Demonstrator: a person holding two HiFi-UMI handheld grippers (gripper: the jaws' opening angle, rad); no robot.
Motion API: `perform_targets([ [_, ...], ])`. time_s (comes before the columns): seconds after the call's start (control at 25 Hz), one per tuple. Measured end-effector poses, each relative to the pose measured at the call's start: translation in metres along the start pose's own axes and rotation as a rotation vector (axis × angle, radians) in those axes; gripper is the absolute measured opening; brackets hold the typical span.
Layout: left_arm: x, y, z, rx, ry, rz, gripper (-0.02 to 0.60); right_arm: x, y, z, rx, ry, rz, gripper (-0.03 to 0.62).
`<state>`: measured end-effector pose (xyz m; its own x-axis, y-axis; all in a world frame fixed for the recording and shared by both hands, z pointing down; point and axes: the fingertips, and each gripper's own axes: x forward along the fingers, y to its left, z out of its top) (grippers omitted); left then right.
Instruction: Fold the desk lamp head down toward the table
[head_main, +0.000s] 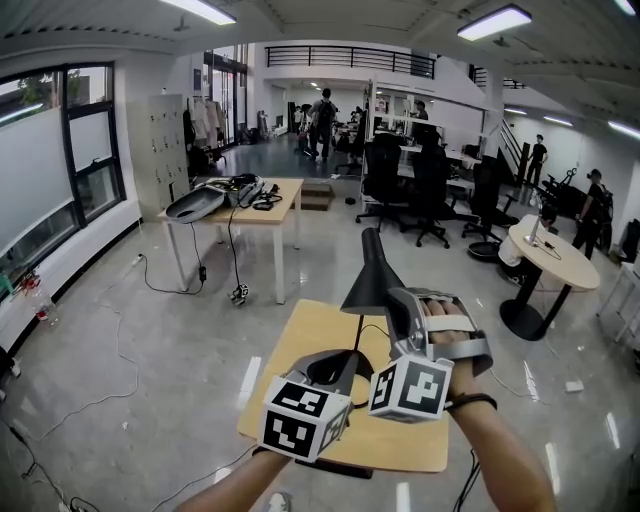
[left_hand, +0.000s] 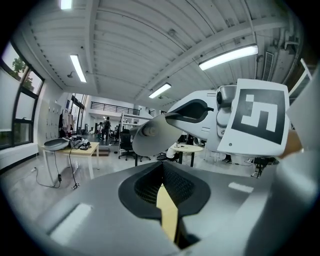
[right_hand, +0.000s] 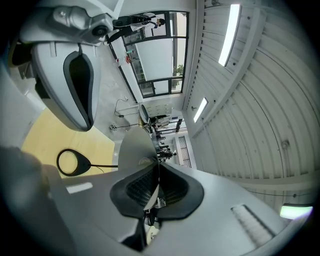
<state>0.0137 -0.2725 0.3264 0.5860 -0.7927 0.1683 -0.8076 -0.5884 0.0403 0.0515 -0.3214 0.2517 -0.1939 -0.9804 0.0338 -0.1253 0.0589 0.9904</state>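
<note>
A black desk lamp stands on a small wooden table (head_main: 400, 440). Its cone head (head_main: 372, 275) points up and away, on a thin stem (head_main: 357, 330). My right gripper (head_main: 395, 300) is shut on the head's lower rim. In the right gripper view the grey shade (right_hand: 131, 145) runs in between the pads of the right gripper (right_hand: 157, 172). There the ring-shaped base (right_hand: 70, 162) lies flat on the tabletop (right_hand: 45, 135). My left gripper (head_main: 343, 360) hovers low by the stem. Its jaws meet at the left gripper (left_hand: 161, 172) with nothing seen between them. The lamp head (left_hand: 152, 137) sits ahead of it.
A long wooden table (head_main: 235, 205) with gear and hanging cables stands at the back left. Black office chairs (head_main: 400, 180) and a round white table (head_main: 555, 255) stand behind and to the right. Cables trail over the grey floor at left. People walk in the far background.
</note>
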Motion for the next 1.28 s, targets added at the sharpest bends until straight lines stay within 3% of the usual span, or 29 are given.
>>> perform_targets([
  [1.28,0.006,0.014,-0.014,0.031,0.044,0.018,0.018,0.022,0.076,-0.001,-0.037,-0.023,-0.016,0.044],
])
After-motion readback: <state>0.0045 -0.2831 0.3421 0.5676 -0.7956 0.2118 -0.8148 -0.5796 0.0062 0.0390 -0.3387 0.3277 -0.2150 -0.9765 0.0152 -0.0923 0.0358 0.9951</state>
